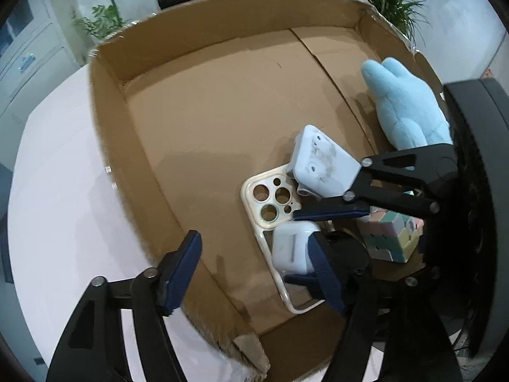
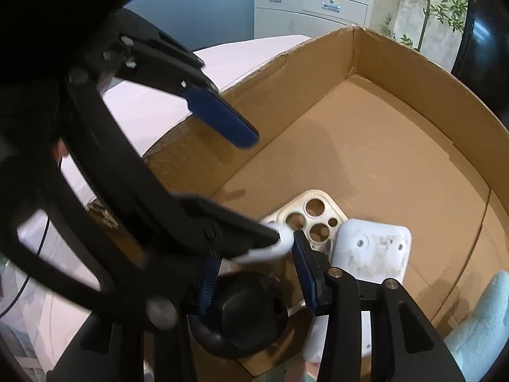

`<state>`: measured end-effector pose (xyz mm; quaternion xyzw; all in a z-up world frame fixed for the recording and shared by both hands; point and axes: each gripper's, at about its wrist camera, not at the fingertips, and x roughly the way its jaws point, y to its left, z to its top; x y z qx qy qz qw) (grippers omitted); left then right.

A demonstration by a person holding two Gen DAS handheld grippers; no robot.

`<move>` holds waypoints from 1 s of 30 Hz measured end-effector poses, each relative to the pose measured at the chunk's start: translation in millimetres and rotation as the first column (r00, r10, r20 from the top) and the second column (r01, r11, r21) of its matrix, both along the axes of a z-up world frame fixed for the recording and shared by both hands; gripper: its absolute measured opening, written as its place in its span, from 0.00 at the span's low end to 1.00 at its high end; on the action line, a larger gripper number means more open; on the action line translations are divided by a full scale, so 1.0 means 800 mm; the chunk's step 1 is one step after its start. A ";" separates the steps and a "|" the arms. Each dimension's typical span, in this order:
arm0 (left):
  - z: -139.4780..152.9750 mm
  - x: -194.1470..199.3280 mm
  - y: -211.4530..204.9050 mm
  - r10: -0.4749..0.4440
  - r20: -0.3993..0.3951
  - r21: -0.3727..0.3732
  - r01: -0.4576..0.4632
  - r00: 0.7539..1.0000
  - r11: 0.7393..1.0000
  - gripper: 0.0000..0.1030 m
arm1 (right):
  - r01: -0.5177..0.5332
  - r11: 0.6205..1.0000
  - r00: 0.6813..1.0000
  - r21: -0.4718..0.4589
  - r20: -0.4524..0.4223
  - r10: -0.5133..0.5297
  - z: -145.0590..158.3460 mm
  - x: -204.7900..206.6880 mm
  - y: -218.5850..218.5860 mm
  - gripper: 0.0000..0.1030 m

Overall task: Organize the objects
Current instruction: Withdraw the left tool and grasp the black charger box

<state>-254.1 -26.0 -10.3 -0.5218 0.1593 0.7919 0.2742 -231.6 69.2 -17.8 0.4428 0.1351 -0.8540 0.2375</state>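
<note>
A shallow cardboard box (image 1: pixel 108 121) sits on a white table. In it lie a cream phone case (image 1: pixel 270 203), a white earbud case (image 1: pixel 291 248), a white plastic block (image 1: pixel 324 165), a pastel puzzle cube (image 1: pixel 394 235) and a light blue plush toy (image 1: pixel 404 108). My left gripper (image 1: pixel 254 270) is open, its fingers straddling the box's near wall, the right finger beside the earbud case. My right gripper (image 1: pixel 294 234) reaches in from the right and is shut on the earbud case (image 2: pixel 270 250). The plastic block (image 2: pixel 372 251) lies just beyond it.
The box's far half (image 1: pixel 222 95) holds nothing. White table (image 1: pixel 57 191) lies left of the box. A black round object (image 2: pixel 248 315) sits under my right gripper. Potted plants (image 1: pixel 391 3) and grey cabinets (image 2: pixel 318 3) stand behind.
</note>
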 end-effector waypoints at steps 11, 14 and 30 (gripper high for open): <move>0.051 0.100 -0.026 -0.043 -0.076 0.072 0.048 0.996 0.996 0.76 | -0.007 0.996 0.991 -0.089 -0.133 -0.005 0.063 0.124 0.034 0.48; 0.052 0.139 -0.034 -0.053 -0.076 0.113 0.062 0.996 0.992 0.77 | 0.009 0.991 0.988 -0.136 -0.154 -0.030 0.064 0.174 0.056 0.48; -0.073 0.212 -0.007 0.028 0.195 0.351 -0.096 0.980 0.932 0.79 | 0.173 0.945 0.984 -0.277 -0.002 -0.180 -0.052 0.278 0.121 0.83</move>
